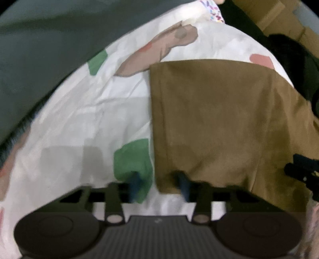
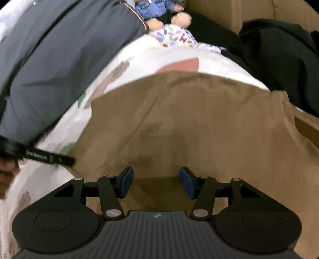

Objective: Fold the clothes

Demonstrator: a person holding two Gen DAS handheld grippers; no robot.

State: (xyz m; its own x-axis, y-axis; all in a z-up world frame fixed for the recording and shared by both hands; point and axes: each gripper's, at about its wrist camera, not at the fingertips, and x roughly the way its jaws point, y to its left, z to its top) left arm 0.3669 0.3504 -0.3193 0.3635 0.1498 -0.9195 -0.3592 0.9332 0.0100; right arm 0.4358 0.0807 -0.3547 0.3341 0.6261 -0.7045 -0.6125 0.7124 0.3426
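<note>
Both jaws (spread apart) hover over brown garment [image 2: 199, 123].

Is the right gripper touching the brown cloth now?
Cannot tell. In the right wrist view the right gripper is open above the brown cloth, but neither contact nor a gap shows plainly.

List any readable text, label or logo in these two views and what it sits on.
No text reads clearly.
Small pale logo on the right gripper body: a mark, no letters.
White print on a black strap at left: too blurred.
Toy's blue shirt patches: too small.
</note>
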